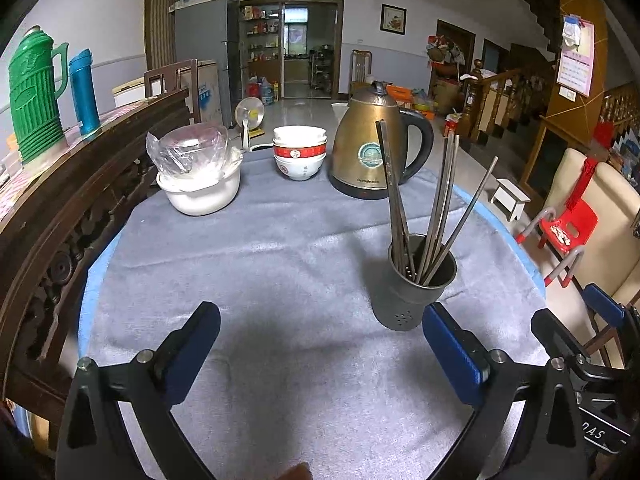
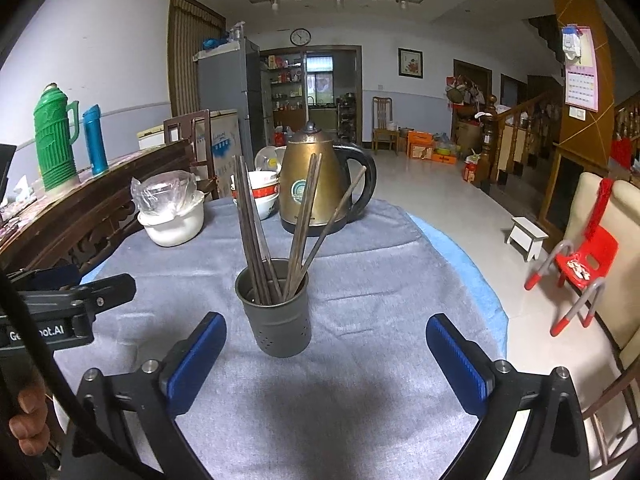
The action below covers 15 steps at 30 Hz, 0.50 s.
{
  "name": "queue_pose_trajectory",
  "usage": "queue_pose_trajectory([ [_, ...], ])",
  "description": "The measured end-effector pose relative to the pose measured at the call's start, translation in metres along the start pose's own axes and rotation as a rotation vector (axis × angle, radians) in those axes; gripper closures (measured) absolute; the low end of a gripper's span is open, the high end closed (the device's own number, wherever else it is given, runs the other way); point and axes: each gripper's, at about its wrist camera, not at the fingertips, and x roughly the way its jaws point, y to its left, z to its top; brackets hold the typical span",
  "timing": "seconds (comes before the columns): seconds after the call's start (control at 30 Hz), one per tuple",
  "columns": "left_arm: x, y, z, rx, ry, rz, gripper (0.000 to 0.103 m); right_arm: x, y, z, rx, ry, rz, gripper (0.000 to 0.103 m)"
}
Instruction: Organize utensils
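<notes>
Grey cloth (image 1: 280, 248) covered the round table, with a light blue underlay (image 2: 472, 276) showing along its rim, in a tiled living room with a wall clock (image 2: 300, 36), a grey refrigerator (image 1: 208, 44) and a wooden stair rail (image 1: 500, 92) beyond. All positions are taken from the dark perforated metal utensil holder (image 2: 280, 316), which stood upright on the cloth. Several dark chopsticks (image 2: 256, 236) stood inside it, fanned outward and leaning on its rim.

Behind the holder stood a bronze-coloured electric kettle with a black handle (image 2: 316, 184). Left of the kettle was a stack of white and red bowls (image 1: 300, 152), and further left a white pot holding a plastic-wrapped glass bowl (image 1: 198, 176). Far left of the holder, on a dark carved wooden sideboard (image 1: 80, 184), stood a green ribbed thermos jug (image 1: 34, 96) and a blue flask (image 1: 84, 92). Right of the holder, on the floor, were a small white stool (image 2: 526, 238) and a red child's chair (image 2: 580, 268).

The left gripper (image 1: 320, 344) hovered over the cloth with jaws spread wide and nothing between them; the holder stood just ahead of its right finger. The right gripper (image 2: 326, 356) was likewise spread and empty, with the holder ahead, between its blue pads (image 2: 196, 360) and clear of both. No object lay between either gripper and the holder.
</notes>
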Motion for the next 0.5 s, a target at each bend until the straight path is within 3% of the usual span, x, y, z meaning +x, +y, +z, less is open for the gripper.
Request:
queue_pose_trajectory([
  [0.5, 0.0007, -0.001, -0.0011, 0.01, 0.009, 0.017, 0.002, 0.0028, -0.0004, 0.0019, -0.014, 0.005, -0.001, 0.001],
])
